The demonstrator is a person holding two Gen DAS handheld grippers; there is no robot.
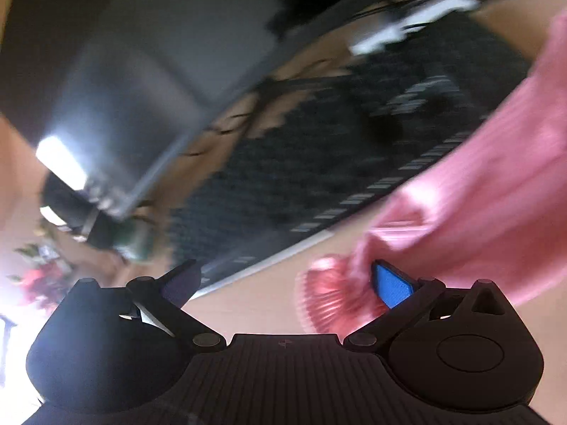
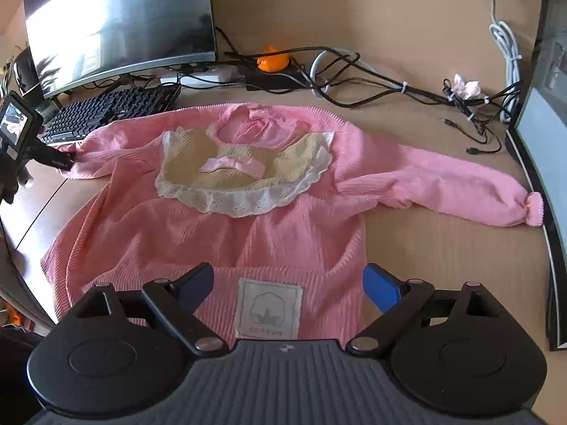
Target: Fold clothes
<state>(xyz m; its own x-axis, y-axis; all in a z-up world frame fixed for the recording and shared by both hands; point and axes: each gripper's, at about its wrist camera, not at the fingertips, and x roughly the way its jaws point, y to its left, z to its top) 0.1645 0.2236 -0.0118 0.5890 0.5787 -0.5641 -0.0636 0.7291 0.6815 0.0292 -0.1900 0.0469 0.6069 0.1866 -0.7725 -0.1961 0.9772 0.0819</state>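
Note:
A pink knit sweater (image 2: 219,233) lies flat on the wooden desk (image 2: 443,248), front up, with a cream lace-edged collar (image 2: 248,177) and a pink bow (image 2: 232,166). Both sleeves are spread out sideways. My right gripper (image 2: 290,283) hovers open over the hem, just above a white label (image 2: 269,308), holding nothing. The left wrist view is blurred. There my left gripper (image 1: 285,281) stands open, and the left sleeve's ruffled cuff (image 1: 329,294) lies against its blue-padded finger (image 1: 389,283). In the right wrist view the left gripper (image 2: 58,159) is at that sleeve's end.
Behind the sweater are a curved monitor (image 2: 117,24), a black keyboard (image 2: 106,109), tangled cables (image 2: 354,74), an orange object (image 2: 271,60) and a crumpled tissue (image 2: 466,86). A second screen (image 2: 542,141) borders the right sleeve's cuff. The desk edge (image 2: 21,244) runs along the left.

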